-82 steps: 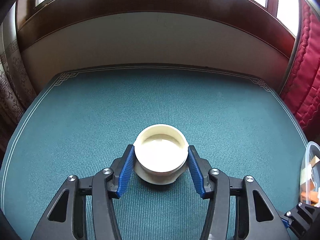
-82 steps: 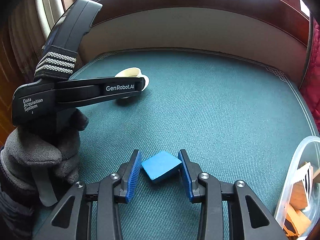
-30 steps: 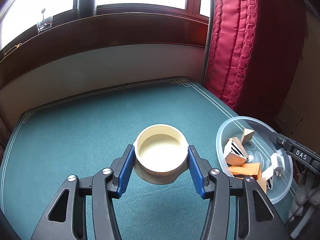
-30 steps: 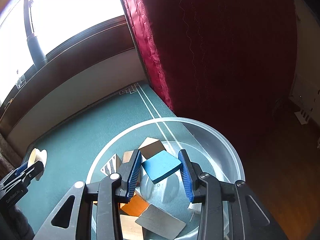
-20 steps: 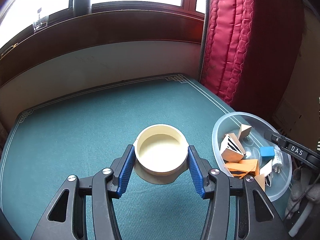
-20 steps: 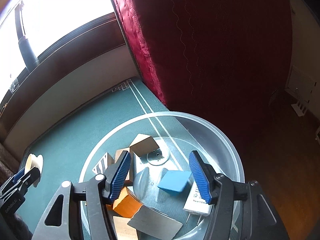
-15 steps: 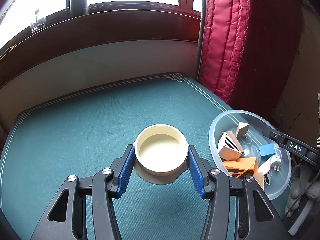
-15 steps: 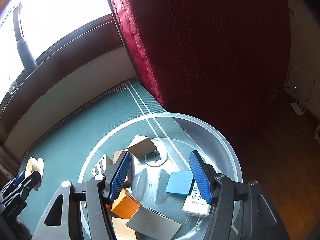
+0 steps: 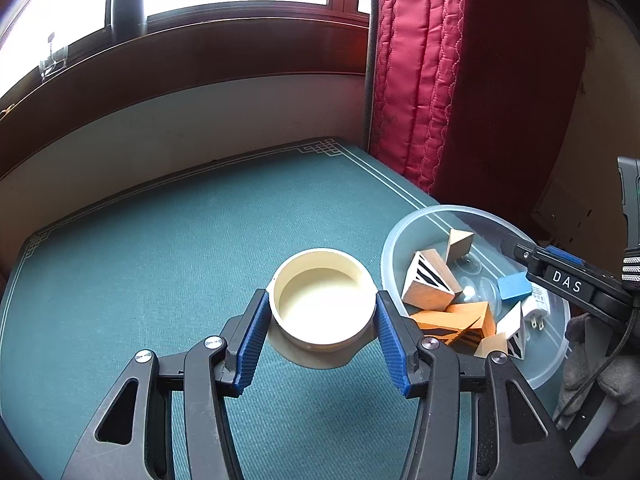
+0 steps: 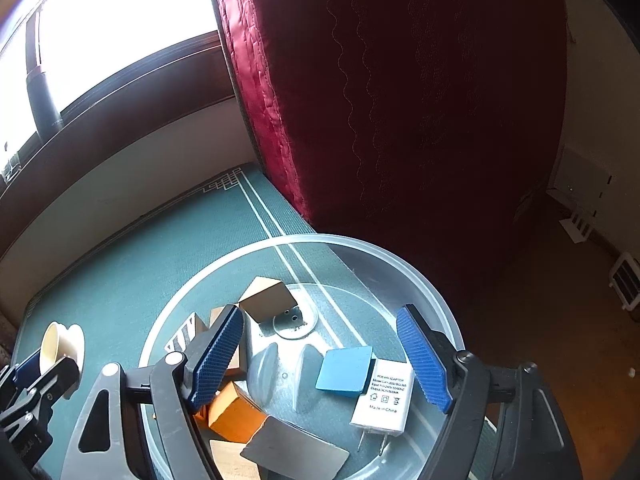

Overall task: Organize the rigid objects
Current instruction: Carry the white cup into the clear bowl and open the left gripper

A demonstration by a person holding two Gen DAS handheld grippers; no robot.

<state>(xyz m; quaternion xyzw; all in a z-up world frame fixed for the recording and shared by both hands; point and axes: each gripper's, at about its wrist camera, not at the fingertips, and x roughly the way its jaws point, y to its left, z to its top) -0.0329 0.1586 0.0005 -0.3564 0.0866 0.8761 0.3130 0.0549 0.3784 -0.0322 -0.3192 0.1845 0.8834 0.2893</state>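
The left gripper pinches the cream cup between its blue pads, while the right gripper, whose jaws have just been opening, hangs spread above the clear bowl, with the blue block lying free below, beside the white adapter.

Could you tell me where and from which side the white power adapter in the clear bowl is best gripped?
Probably from above, across the two long sides of the white power adapter. It lies flat in the clear bowl, label up, prongs toward the camera. The blue block leans on its far left corner, so grip nearer the prong end, where both sides look free.
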